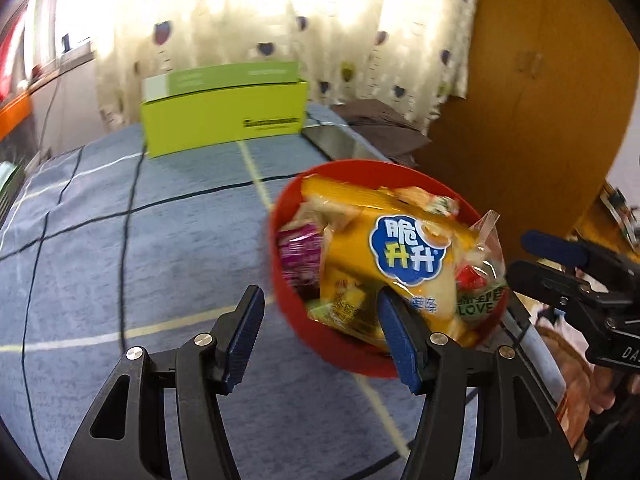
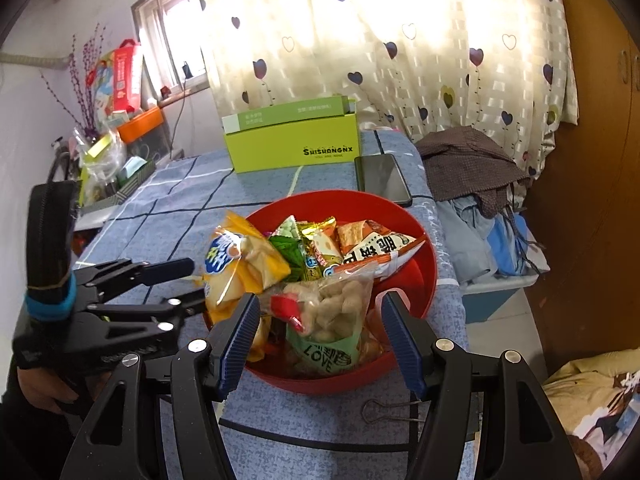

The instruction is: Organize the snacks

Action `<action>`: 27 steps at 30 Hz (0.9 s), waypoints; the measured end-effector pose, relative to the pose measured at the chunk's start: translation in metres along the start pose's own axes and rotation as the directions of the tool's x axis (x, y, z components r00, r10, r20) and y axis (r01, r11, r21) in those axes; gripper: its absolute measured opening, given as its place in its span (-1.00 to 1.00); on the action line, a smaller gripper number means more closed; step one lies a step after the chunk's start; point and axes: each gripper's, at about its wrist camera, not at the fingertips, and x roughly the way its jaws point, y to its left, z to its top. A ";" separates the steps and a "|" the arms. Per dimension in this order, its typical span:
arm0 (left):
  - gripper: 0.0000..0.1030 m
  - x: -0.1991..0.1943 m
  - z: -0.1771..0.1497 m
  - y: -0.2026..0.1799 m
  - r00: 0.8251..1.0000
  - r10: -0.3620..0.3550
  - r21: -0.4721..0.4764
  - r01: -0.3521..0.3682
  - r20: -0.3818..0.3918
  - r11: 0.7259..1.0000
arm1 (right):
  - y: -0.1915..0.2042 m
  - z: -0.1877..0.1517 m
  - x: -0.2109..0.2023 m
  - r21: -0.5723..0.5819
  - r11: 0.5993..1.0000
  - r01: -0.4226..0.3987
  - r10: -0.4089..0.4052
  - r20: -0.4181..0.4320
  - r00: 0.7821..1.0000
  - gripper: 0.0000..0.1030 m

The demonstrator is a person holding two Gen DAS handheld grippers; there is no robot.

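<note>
A red bowl (image 1: 316, 336) (image 2: 424, 280) full of snack packets stands on the blue checked tablecloth. A large yellow packet (image 1: 396, 248) (image 2: 244, 268) with a blue logo leans over its rim. A clear bag of puffs marked LOVE (image 2: 336, 320) (image 1: 480, 292) lies at the front. My left gripper (image 1: 320, 328) is open and empty, its right finger in front of the bowl's near rim. My right gripper (image 2: 320, 336) is open and empty, its fingers either side of the clear bag, just above the bowl. The left gripper shows in the right wrist view (image 2: 192, 280), beside the yellow packet.
A green open box (image 1: 224, 120) (image 2: 292, 140) stands at the back of the table. A black phone (image 2: 382, 178) lies beside it. A binder clip (image 2: 380, 410) lies near the front edge. Clothes on a crate (image 2: 480, 200) stand to the right. A cluttered shelf (image 2: 116, 140) is at left.
</note>
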 end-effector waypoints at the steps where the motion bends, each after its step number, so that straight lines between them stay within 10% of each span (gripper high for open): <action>1: 0.16 0.002 -0.001 -0.002 1.000 -0.001 0.011 0.001 -0.003 1.000 | 0.000 -0.001 -0.001 -0.001 1.000 0.003 -0.003 -0.001 1.000 0.22; 27: 0.16 -0.057 -0.042 -0.007 0.999 -0.022 -0.002 0.022 0.029 1.000 | 0.049 -0.032 -0.029 -0.056 0.996 0.067 -0.068 -0.020 0.997 0.33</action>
